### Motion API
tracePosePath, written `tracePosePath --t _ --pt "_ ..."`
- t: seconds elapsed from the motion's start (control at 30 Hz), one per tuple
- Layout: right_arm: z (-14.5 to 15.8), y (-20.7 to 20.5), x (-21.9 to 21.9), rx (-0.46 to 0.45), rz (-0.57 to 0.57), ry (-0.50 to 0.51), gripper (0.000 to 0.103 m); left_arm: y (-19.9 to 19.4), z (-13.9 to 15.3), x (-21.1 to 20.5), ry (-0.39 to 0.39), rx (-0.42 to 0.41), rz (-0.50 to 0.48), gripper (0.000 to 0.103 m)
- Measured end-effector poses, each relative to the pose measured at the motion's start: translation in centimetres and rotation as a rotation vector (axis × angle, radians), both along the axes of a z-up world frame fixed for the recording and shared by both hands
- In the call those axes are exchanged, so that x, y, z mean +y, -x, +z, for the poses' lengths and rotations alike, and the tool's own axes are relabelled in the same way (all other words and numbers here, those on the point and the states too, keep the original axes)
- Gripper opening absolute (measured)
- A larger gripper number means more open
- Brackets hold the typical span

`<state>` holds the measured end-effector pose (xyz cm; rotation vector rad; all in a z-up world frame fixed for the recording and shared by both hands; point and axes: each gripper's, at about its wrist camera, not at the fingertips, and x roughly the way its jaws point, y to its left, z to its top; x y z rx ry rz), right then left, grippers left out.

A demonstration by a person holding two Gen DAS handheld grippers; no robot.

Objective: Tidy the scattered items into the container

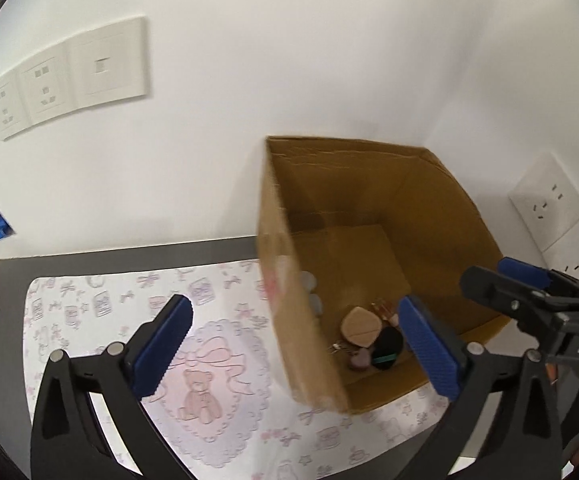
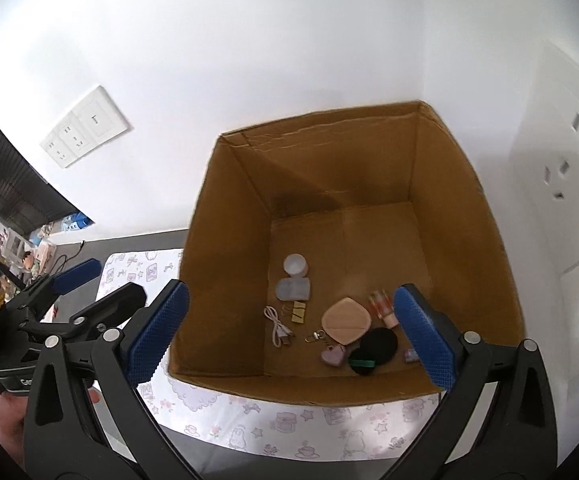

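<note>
Cardboard box at 3 o'clock in the left wrist view hides most contents behind its near wall; the left gripper gapes empty over the patterned mat. From the right wrist, the box floor shows a beige puff, black puff, white cable and heart keychain; the right gripper is spread wide, wall sockets at 10 o'clock.

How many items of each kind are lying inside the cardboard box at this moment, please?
Cosmetic puffs: 2, beige puff, black puff
Translucent lidded containers: 2
White cable: 1
Yellow clips: 1 pair
Heart keychain: 1
Pink bottle: 1
Small lilac item: 1
Total: 9
</note>
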<state>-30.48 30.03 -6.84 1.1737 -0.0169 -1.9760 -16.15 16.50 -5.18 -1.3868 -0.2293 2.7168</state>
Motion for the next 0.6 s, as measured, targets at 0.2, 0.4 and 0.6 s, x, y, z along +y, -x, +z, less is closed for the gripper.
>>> tracePosePath --t 0.2,0.4,0.6 --pt "1.3 -2.9 -3.4 0.01 0.062 0.008 0.103 -1.6 1.1 -4.1 0.033 0.013 0.041 0.103" --pt "2.2 -7.0 -6.9 0.033 0.085 -0.03 0.103 -3.8 1.9 -8.3 0.066 0.002 0.08 0.103" --pt "2.6 -11.4 -9.3 0.024 0.142 -0.05 0.103 -7.1 2.0 -13.0 0.075 -0.022 0.099 0.103"
